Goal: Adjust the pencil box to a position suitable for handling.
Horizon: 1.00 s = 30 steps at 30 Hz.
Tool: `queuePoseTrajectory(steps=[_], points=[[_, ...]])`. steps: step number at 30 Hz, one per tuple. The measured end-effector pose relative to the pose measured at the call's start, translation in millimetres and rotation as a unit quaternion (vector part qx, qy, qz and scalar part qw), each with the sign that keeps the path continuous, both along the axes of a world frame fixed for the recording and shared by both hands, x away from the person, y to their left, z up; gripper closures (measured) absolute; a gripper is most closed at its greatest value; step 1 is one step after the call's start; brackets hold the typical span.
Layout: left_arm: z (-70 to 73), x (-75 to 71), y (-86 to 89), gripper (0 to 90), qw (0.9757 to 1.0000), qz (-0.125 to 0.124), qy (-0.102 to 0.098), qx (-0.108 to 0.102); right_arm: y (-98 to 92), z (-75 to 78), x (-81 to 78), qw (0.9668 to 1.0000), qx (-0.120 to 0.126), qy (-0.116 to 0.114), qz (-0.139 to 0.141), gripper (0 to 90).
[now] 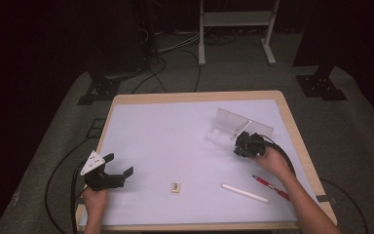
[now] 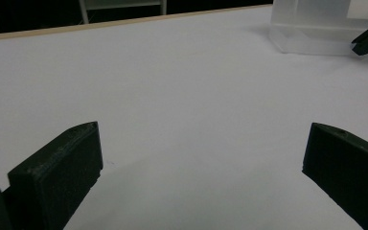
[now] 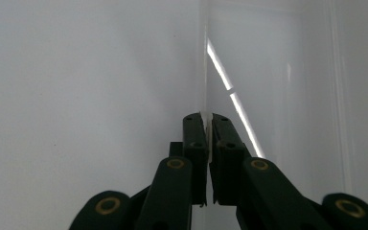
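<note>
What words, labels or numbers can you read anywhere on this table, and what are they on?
None can be read.
The small eraser has a dark mark on top, too small to read.
The red pen, the white stick and the clear plastic box show no print.

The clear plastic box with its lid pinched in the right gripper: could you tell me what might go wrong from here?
1. The right gripper is shut on only the thin edge of the clear plastic box's lid, so the lid may slip out.
2. The left gripper stands open, away from the clear plastic box; unbraced, the light box may lift or slide with the lid.
</note>
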<state>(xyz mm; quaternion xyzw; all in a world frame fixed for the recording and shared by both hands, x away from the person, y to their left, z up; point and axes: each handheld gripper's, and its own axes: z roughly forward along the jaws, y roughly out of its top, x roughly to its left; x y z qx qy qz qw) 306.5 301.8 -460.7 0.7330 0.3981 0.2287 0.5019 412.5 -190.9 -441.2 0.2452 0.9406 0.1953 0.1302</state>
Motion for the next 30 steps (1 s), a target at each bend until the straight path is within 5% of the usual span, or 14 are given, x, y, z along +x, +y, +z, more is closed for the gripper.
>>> queuePoseTrajectory(steps=[12,19,30], points=[[-0.1,0.2,-0.2,0.0,1.0,0.001,0.001,0.0,-10.0,17.8,-4.6,0.9993,0.031,-0.021,-0.008,85.7],[-0.1,0.2,-0.5,0.0,1.0,0.001,0.001,0.001,-4.7,29.6,-13.5,0.9984,0.048,-0.026,0.016,85.7],[-0.2,0.3,-0.7,0.0,1.0,0.002,0.001,0.002,14.6,32.2,-28.4,0.9972,0.041,-0.028,0.056,85.6]])
